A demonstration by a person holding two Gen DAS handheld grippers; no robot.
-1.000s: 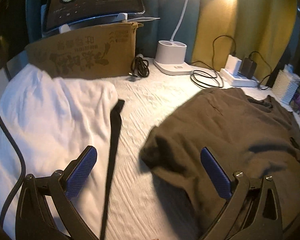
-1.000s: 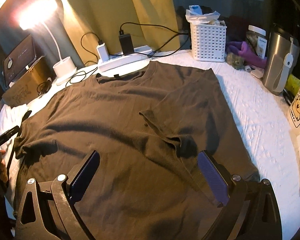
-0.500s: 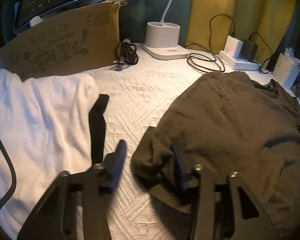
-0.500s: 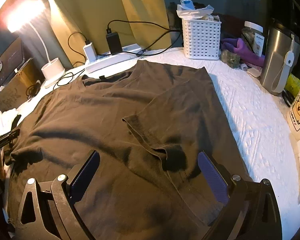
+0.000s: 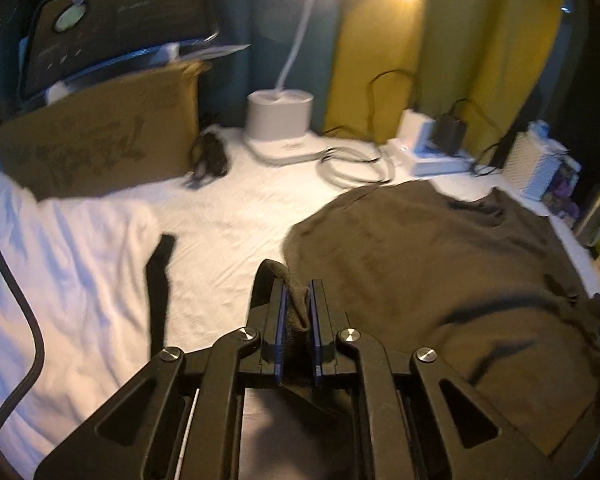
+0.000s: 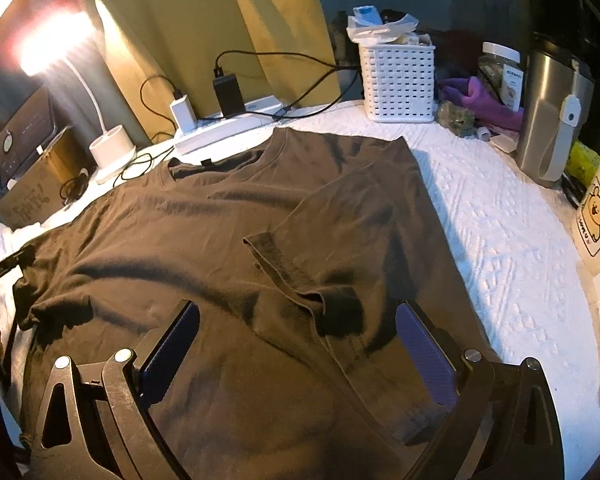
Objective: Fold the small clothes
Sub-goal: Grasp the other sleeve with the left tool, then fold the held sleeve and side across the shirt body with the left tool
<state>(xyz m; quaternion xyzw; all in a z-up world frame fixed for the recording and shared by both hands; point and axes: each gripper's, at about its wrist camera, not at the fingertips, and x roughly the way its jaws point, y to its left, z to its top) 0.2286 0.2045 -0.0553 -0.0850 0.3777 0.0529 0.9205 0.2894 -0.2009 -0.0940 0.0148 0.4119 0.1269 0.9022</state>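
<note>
A dark brown T-shirt (image 5: 440, 272) lies spread on the white bedspread (image 6: 500, 216), collar toward the far side. In the right wrist view the T-shirt (image 6: 220, 232) has its right sleeve (image 6: 340, 220) folded inward over the body. My left gripper (image 5: 298, 284) is closing its jaws on the left sleeve's edge, and a fold of brown fabric is pinched between the blue pads. The left gripper (image 6: 8, 268) also shows at the left edge of the right wrist view. My right gripper (image 6: 298, 310) hovers open above the shirt's lower half, nothing between its fingers.
A white cloth (image 5: 60, 260) with a black strap (image 5: 158, 280) lies left of the shirt. Behind stand a cardboard box (image 5: 100, 140), a lamp base (image 5: 280, 120), a power strip (image 5: 432, 156) with cables, a white basket (image 6: 398, 80) and a steel mug (image 6: 552, 108).
My left gripper went from wide open to closed on the left sleeve's edge and has lifted it a little. The right gripper stays open over the shirt.
</note>
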